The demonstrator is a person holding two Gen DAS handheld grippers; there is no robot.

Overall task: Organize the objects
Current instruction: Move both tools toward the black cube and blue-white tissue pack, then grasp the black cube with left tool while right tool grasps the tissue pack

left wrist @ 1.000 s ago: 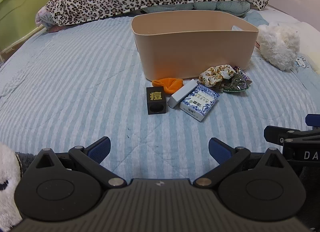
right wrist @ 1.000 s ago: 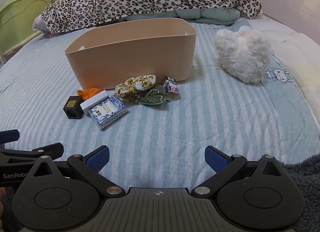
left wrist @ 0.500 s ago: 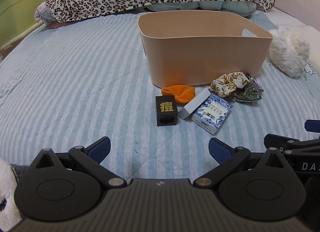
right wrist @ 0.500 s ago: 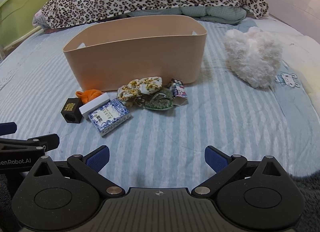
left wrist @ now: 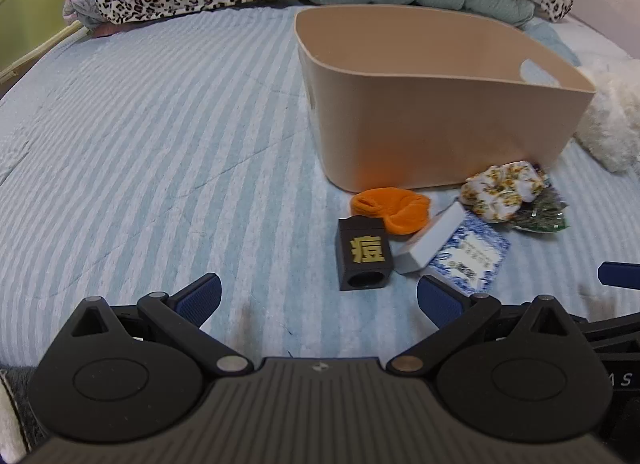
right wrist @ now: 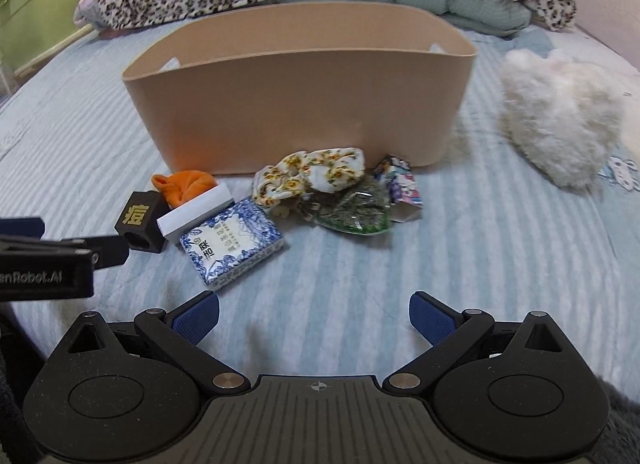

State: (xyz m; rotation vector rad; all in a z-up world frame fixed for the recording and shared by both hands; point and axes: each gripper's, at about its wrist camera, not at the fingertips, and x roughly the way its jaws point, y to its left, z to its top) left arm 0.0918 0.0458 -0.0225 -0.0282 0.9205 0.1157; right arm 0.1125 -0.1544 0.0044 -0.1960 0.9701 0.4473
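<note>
Gold character "痘" on small black block with hole point(left wrist: 363, 258); partial white lettering "enRobot.AI" on black left gripper body point(right wrist: 44, 274); blue-and-white patterned packet point(right wrist: 232, 242) print unreadable.

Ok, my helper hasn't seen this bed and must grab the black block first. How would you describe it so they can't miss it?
Find the tan bin on the striped bed. A small heap lies before its front wall; the black block sits at the heap's left end, beside the orange cloth. It alone is black, with a gold character on top.

Left gripper point(left wrist: 318, 298) and right gripper point(right wrist: 314, 314) both hover side by side, jaws spread wide and holding nothing.
</note>
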